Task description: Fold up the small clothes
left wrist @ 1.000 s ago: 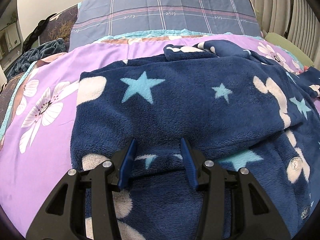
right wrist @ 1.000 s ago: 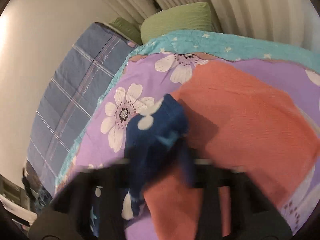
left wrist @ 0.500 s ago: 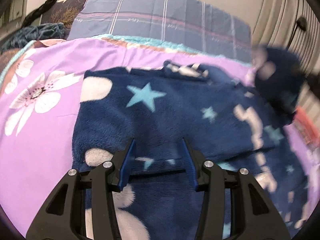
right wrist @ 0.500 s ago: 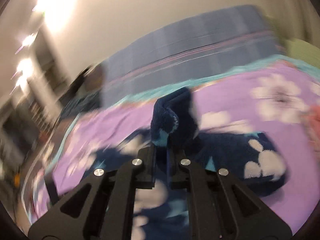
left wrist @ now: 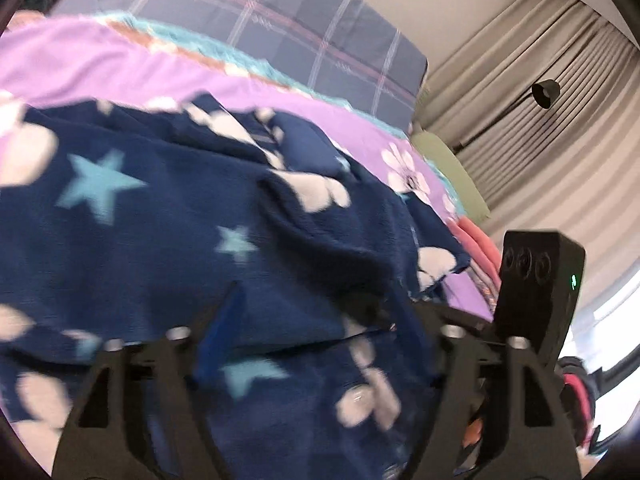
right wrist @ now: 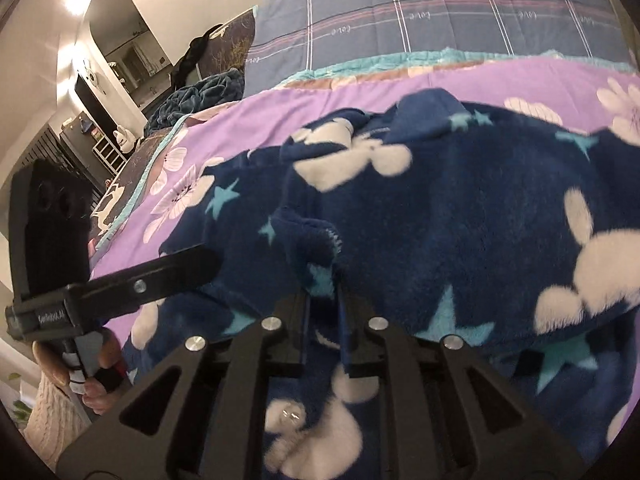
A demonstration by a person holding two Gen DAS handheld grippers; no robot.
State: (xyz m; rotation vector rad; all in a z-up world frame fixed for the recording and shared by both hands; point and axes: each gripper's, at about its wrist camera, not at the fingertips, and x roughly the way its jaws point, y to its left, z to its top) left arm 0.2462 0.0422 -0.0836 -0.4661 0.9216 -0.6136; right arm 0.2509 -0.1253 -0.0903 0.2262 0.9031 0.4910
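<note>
The navy fleece garment (right wrist: 460, 216) with stars lies spread on the purple floral bed (right wrist: 360, 92). The right gripper (right wrist: 322, 280) is clenched on a sleeve cuff, carrying it across the body to fold it inward. The left gripper (left wrist: 308, 308) hovers near, seemingly released, though blur obscures it.

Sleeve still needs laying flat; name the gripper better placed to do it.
Right. The right gripper is already shut on the sleeve over the garment; the left gripper is open, holding nothing.
</note>
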